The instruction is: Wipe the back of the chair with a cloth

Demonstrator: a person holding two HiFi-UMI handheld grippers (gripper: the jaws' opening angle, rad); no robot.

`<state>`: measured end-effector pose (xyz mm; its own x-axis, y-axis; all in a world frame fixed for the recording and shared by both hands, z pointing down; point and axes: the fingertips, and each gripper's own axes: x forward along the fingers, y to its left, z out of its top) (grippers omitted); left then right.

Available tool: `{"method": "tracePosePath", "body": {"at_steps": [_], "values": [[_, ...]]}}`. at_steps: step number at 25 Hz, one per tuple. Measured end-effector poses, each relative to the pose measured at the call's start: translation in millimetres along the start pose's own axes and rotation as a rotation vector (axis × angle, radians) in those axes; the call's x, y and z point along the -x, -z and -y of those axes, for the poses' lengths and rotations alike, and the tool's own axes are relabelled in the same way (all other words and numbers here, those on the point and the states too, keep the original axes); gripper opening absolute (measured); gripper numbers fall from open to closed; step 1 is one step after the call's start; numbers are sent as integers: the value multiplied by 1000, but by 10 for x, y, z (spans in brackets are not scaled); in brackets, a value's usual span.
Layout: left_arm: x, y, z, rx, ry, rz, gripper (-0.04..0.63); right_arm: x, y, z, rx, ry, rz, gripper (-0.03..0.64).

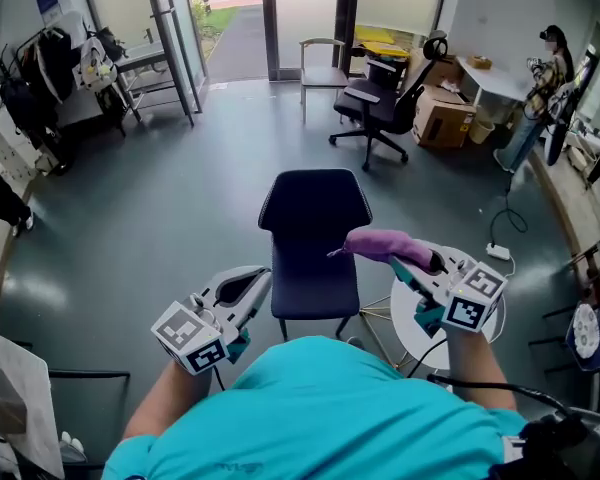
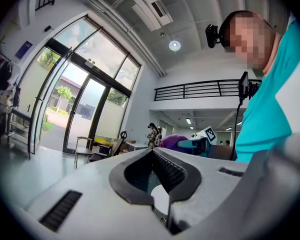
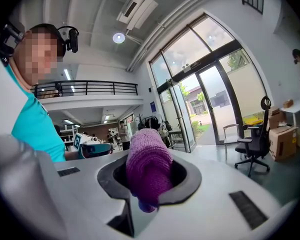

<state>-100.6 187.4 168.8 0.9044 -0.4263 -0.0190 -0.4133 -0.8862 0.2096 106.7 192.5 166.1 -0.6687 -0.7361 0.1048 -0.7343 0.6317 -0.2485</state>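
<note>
Head view | right gripper clamped on purple cloth | cloth sticks out just right of chair backrest | left gripper jaws together, empty, just left of chair seat | cloth judged soft, light, limp; grip a bunched wad for firmer wiping.

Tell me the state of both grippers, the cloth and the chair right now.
Left gripper: jaws shut, nothing between them.
Right gripper: jaws shut on the cloth.
Cloth: purple, rolled up, clamped in the right gripper.
Chair: upright, seat bare.
</note>
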Motion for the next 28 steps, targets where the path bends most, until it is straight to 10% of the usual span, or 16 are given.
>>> {"method": "tracePosePath", "body": {"at_steps": [16, 28], "values": [[-2155, 105, 25, -22, -138, -110, 5, 162, -80, 2162, -10, -200, -27, 80], [-2028, 234, -761, 17, -23, -115, 5, -525, 204, 2139, -49, -111, -85, 80]]}}
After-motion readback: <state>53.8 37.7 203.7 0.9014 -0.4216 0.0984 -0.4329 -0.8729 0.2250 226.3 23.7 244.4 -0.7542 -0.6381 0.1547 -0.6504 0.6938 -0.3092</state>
